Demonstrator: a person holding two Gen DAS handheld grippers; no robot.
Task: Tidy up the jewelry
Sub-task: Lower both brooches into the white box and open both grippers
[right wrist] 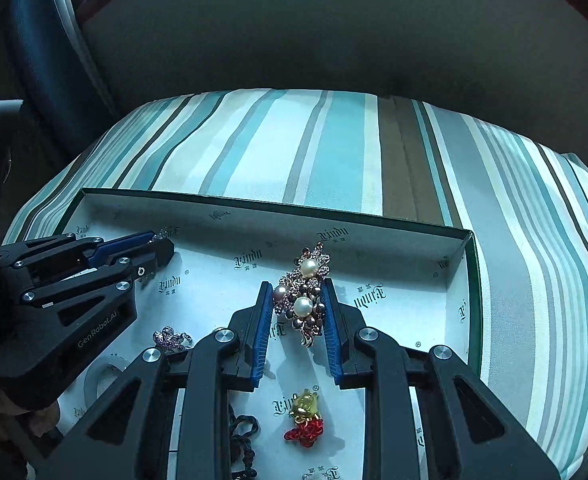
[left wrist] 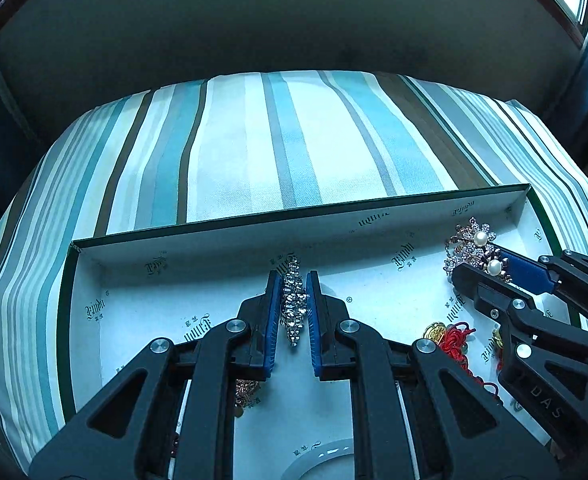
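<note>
Over the far half of the printed box (left wrist: 94,268), the left gripper (left wrist: 294,300) is clamping a rhinestone piece (left wrist: 294,304) lengthwise along its fingers, while the right gripper (right wrist: 299,304) is pinching the pearl brooch (right wrist: 305,292) likewise, both pointing toward the far wall.

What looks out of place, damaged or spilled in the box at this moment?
Nothing stands out. The left tongs hold a rhinestone brooch and the right tongs hold a pearl brooch, both over the white box. The other pieces lie loose on its floor, none visibly broken.
</note>
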